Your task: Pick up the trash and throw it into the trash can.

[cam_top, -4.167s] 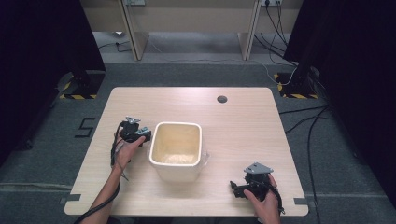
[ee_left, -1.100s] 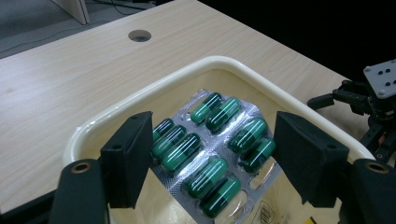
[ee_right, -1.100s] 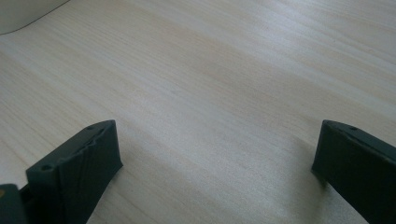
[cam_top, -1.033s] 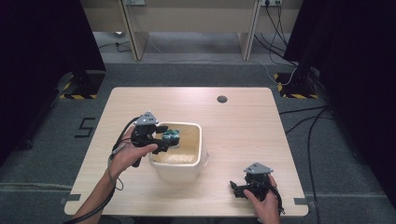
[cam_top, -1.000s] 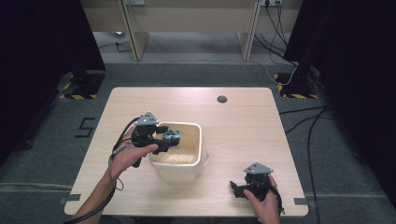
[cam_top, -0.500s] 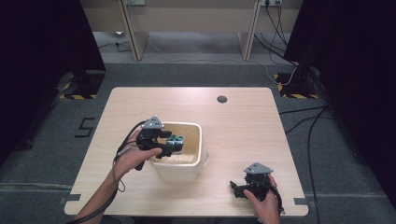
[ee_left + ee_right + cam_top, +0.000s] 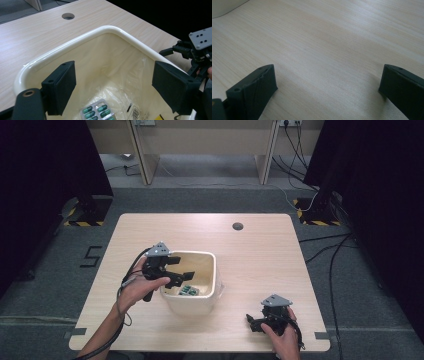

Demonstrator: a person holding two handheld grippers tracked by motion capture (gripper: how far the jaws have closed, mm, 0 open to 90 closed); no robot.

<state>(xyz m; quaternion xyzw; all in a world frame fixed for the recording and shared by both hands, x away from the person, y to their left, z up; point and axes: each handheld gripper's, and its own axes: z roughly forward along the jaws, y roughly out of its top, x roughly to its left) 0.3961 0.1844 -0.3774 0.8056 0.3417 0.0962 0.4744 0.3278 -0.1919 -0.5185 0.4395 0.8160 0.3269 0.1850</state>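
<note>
A cream plastic bin (image 7: 216,276) lined with a clear bag stands at the middle of the wooden table. A blister pack of green capsules (image 7: 189,290) lies on the bin's bottom, and the left gripper view shows the pack (image 7: 97,112) below the jaws. My left gripper (image 7: 181,269) hangs over the bin's left rim (image 7: 107,28), pointing into it. Its jaws have just been opening, nothing is between them, and the left gripper (image 7: 115,85) is open. My right gripper (image 7: 254,322) rests on the table at the front right, and the right gripper (image 7: 327,85) is open over bare wood.
A round cable hole (image 7: 238,226) sits near the table's far edge. The bin's corner (image 7: 222,7) shows at the top left of the right gripper view. The right gripper (image 7: 197,50) shows beyond the bin's far rim. Cables and dark stands are on the floor around the table.
My left gripper carried the blister pack rightward over the bin and opened its jaws. The pack now lies on the bin's bottom. The right gripper has not moved.
</note>
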